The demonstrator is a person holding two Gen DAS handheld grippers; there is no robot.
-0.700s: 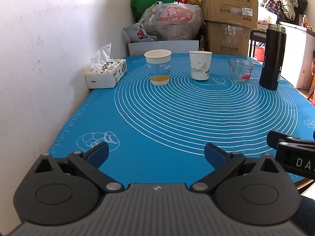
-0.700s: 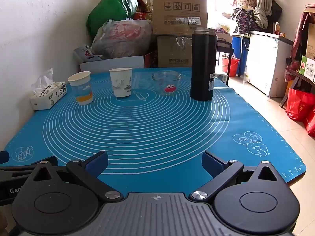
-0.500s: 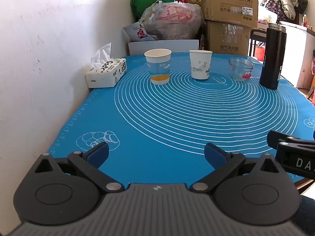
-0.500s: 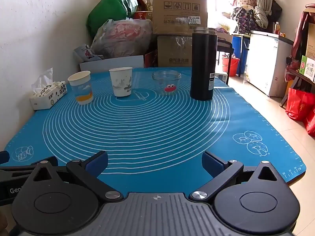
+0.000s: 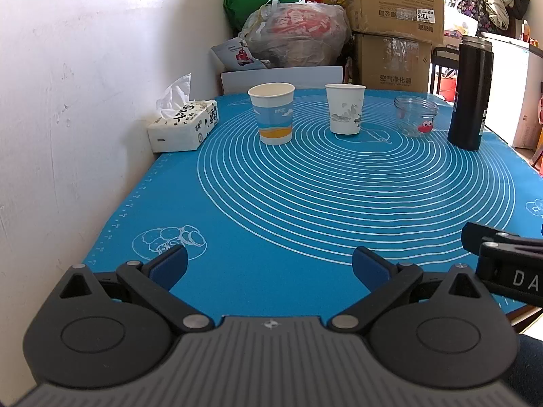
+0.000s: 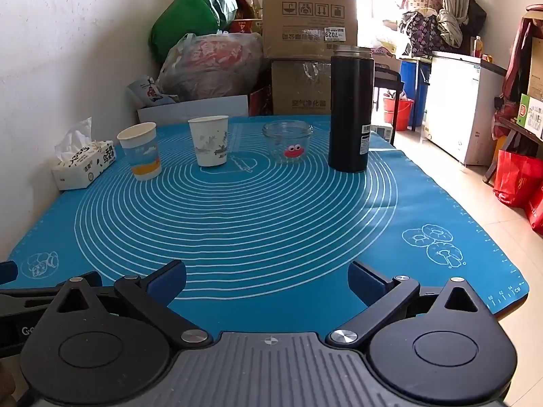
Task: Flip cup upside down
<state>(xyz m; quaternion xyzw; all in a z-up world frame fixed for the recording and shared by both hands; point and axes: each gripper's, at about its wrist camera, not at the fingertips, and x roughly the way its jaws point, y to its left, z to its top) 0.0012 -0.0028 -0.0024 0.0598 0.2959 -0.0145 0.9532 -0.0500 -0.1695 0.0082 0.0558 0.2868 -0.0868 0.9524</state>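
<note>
Two paper cups stand upright at the far side of the blue mat [image 5: 305, 220]: a blue-and-orange cup [image 5: 272, 113] on the left and a white patterned cup [image 5: 345, 108] right of it. They also show in the right wrist view, the blue-and-orange cup [image 6: 139, 151] and the white cup [image 6: 210, 140]. My left gripper [image 5: 269, 264] is open and empty over the mat's near edge. My right gripper [image 6: 268, 279] is open and empty, beside the left one. Both are far from the cups.
A small glass jar [image 6: 287, 141] with a red face and a tall black flask [image 6: 351, 108] stand right of the cups. A tissue box [image 5: 185, 123] sits against the white wall on the left. Boxes and bags [image 6: 305, 34] are piled behind the table.
</note>
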